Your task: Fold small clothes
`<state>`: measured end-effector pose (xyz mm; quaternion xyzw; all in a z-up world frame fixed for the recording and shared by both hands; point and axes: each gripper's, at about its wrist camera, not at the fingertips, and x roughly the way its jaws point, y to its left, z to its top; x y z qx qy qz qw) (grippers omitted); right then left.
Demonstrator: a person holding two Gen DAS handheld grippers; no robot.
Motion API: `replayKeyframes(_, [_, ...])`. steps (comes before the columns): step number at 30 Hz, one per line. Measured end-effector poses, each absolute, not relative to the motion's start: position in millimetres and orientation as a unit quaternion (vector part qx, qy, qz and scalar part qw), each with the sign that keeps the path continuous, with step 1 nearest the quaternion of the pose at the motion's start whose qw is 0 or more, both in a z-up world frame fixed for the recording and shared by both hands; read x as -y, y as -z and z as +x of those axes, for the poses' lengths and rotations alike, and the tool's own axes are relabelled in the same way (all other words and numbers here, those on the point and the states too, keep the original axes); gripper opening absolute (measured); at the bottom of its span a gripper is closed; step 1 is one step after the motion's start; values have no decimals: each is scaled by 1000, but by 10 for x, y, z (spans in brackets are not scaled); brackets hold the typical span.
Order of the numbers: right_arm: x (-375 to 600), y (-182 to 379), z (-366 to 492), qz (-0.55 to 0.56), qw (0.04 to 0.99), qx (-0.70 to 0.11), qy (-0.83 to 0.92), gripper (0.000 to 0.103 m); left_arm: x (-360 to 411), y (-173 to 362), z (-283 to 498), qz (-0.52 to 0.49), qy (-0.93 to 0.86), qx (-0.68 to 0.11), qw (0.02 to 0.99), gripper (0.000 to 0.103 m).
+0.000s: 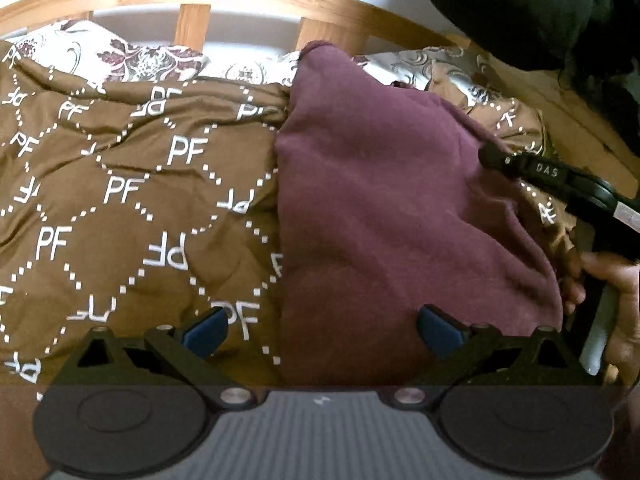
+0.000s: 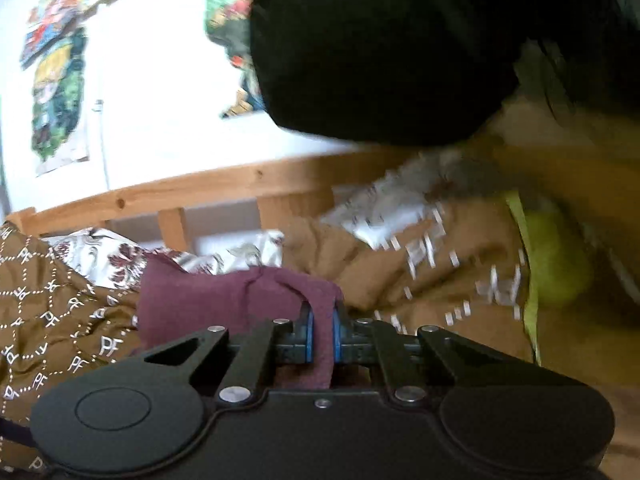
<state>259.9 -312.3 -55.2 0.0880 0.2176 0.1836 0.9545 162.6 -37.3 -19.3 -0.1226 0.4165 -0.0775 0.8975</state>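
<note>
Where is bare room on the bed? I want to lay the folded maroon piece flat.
Free: the brown PF bedspread left of the maroon garment, below the floral pillows. Crowded: the right side, where the right gripper pinches the garment, with a hand and a yellow-green cloth close by.

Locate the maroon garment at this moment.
The maroon garment lies on the brown PF-print bedspread, right of centre in the left wrist view, below the wooden headboard; the right gripper pinches one edge.
</note>
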Motion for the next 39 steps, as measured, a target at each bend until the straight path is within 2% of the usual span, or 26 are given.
replayKeyframes(3, [3246,693,2681,135,941,-255,-177,17,311,231,1620,-144,81,-423,891,102])
replayKeyframes(7, [3384,687,2689,186,930,-267,-172,40,226,237,1639,-162,86,-431,884,102])
replayKeyframes(9, [3403,658,2668,195,927,-270,-170,42,201,237,1642,-162,89,-431,883,102])
replayKeyframes(10, [3413,647,2652,199,926,-274,-169,47,196,238,1637,-161,89,-431,883,102])
replayKeyframes(11, [3417,628,2624,202,923,-281,-170,59,192,243,1632,-160,89,-432,883,102])
replayKeyframes(12, [3419,616,2588,206,920,-288,-171,66,182,247,1629,-160,89,-433,882,102])
replayKeyframes(14, [3412,578,2476,208,914,-298,-179,87,156,256,1623,-166,90,-435,881,102])
replayKeyframes(17, [3324,510,2317,188,912,-308,-197,99,118,286,1620,-172,93,-439,877,102])
replayKeyframes(22, [3022,540,2092,63,914,-353,-193,102,56,345,1613,-183,96,-446,871,103])
replayKeyframes(27, [2851,599,1861,-75,914,-356,-181,102,60,364,1587,-177,102,-450,869,103])
replayKeyframes(32, [3054,612,1904,-64,908,-371,-183,102,58,371,1567,-178,97,-448,871,103])
replayKeyframes(39, [3247,432,1912,47,932,-288,-217,102,52,382,1562,-180,94,-447,871,103])
